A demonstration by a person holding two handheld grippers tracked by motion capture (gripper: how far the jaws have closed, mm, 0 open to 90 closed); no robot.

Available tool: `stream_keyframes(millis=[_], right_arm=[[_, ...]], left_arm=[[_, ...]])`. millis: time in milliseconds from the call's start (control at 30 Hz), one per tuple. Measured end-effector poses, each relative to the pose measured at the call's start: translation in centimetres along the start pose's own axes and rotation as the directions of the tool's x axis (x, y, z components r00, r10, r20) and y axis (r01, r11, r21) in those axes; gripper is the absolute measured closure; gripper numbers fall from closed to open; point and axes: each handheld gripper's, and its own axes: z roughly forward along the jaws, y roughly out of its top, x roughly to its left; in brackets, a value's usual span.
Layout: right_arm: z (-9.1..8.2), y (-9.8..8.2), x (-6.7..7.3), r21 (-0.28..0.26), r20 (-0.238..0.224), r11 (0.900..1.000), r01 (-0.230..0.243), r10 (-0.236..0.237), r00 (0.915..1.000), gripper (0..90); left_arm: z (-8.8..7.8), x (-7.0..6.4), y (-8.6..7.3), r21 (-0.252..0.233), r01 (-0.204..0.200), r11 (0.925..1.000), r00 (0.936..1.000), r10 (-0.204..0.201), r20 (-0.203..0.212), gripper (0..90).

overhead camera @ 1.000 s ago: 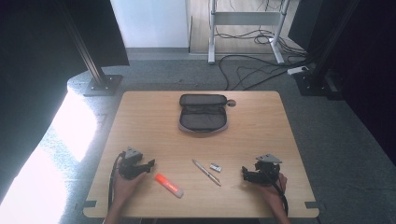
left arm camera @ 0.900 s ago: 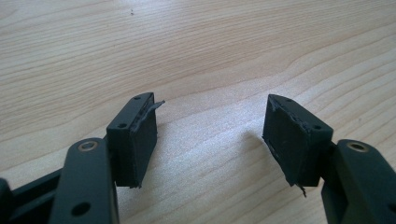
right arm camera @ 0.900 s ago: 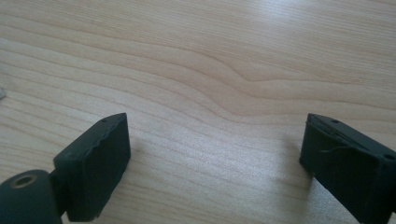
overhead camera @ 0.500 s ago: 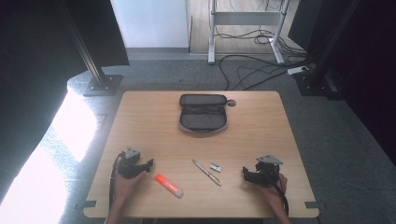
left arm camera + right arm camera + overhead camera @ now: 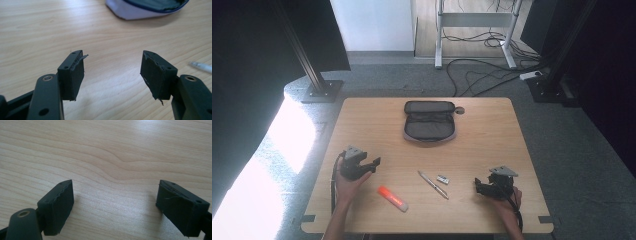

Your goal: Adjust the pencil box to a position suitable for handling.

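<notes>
Left hand-held gripper (image 5: 375,162) wide open over bare worktop (image 5: 492,130), nothing held. Right hand-held gripper (image 5: 477,186) gaping too, just been closing slightly, nothing between.

We note blown-out daylight glare on the floor (image 5: 257,165) at left (dark surroundings); gripper views slightly soft.

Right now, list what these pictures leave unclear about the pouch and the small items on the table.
- Pouch: high view too small to show any contents; left gripper view cuts it off at the top edge.
- Small silver item beside the pen: too small to identify.
- Orange marker: label unreadable.
</notes>
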Motion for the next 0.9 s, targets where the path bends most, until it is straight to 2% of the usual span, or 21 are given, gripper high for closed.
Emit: stream_keyframes(millis=[333,500,900], right_arm=[[0.0,0.0,0.0,0.000,0.000,1.000,0.000,0.000,1.0000,14.0],[0.0,0.0,0.0,0.000,-0.001,1.000,0.000,0.000,1.0000,14.1],[0.0,0.0,0.0,0.000,-0.001,1.000,0.000,0.000,1.0000,14.1]], left_arm=[[0.5,-0.2,2.0,0.001,0.004,1.0000,0.9995,-0.004,0.032,34.6],[0.7,-0.3,2.8,-0.004,0.004,1.0000,0.9994,-0.004,0.034,34.6],[1.8,-0.4,3.9,-0.010,0.041,0.9991,0.9979,-0.040,0.050,36.7]])
